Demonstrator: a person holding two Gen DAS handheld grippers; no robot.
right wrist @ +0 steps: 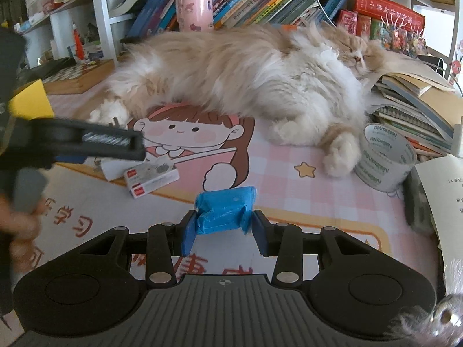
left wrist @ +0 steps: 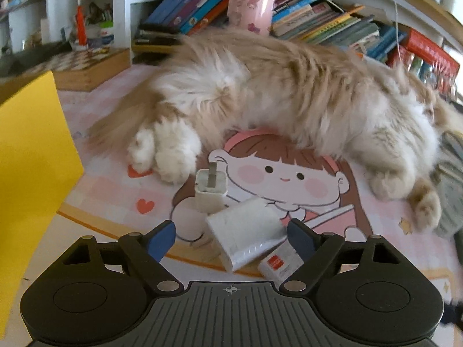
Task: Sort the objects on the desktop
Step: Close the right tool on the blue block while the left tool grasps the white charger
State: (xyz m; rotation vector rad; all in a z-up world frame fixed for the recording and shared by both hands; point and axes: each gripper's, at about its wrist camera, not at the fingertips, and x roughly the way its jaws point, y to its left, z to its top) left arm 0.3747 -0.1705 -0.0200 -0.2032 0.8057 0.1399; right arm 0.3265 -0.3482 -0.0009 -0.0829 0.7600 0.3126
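Pink cartoon desk mat (cat sprawled); right gripper pinches blue packet, left gripper spread.

Both cameras sit low and close over the surface, each riding on a hand-held gripper and tilted down along its fingers toward the bookshelf at the back. The left view looks from the left end, the right view from further right. Both take in the sleeping cat, the pink cup and the cartoon mat.
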